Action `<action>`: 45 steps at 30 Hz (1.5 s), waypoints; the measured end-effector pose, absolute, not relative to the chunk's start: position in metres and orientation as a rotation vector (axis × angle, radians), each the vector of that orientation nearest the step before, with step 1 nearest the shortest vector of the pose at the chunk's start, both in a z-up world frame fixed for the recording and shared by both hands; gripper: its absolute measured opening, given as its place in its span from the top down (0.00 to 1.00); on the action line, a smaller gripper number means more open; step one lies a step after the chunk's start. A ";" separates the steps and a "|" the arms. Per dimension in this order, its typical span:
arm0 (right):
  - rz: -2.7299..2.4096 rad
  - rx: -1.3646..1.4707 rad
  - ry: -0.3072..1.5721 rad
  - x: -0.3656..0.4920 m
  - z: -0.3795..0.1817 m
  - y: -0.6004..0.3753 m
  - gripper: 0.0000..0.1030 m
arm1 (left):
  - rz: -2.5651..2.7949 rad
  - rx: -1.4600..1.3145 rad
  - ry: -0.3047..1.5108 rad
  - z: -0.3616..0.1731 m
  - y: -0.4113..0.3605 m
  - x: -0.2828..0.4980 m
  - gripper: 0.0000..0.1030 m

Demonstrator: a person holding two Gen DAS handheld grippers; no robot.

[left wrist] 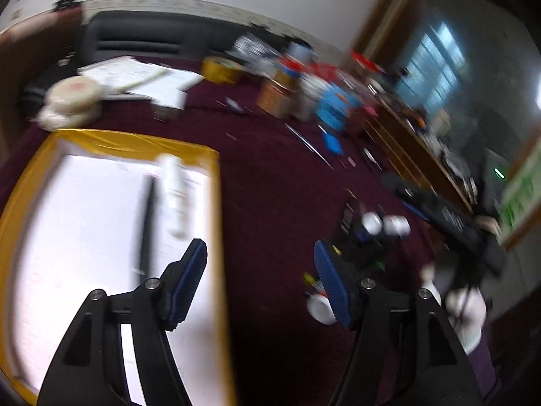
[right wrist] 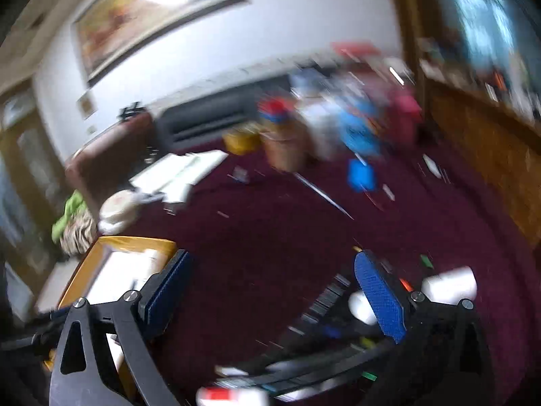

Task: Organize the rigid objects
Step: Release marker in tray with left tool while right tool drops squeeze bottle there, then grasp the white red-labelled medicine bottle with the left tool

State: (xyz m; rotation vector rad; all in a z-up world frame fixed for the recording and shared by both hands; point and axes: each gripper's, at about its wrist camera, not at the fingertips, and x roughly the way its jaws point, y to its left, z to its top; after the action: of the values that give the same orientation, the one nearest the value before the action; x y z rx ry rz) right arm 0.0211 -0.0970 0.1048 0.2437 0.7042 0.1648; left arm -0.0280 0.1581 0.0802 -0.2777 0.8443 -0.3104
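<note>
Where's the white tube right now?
Left wrist view, left side: the white tube lies in the yellow-rimmed tray, beside a black pen.

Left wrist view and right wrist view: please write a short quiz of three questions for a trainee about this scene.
1. True or false: the left gripper holds something between its fingers.
2. What lies in the yellow-rimmed tray beside the dark pen? A) white tube B) red cup C) scissors
3. What colour is the tabletop?

Key: 1. False, it is open and holds nothing. 2. A, the white tube. 3. Dark maroon.
</note>
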 end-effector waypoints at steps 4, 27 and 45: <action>0.085 0.399 0.750 0.019 0.077 -0.167 0.09 | -0.390 -0.171 0.891 0.065 0.106 -0.036 0.37; 0.047 0.553 0.765 0.001 0.028 -0.237 0.10 | -0.447 0.019 1.000 0.020 0.018 -0.068 0.55; 0.010 0.563 0.791 0.003 0.021 -0.241 0.09 | -0.500 -0.070 0.945 0.027 0.023 -0.072 0.69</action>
State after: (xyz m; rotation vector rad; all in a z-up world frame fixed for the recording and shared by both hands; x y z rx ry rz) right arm 0.0032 -0.2409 0.0206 0.5627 0.7913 0.0098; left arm -0.0716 0.0228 0.0266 -0.0701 0.9450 -0.5005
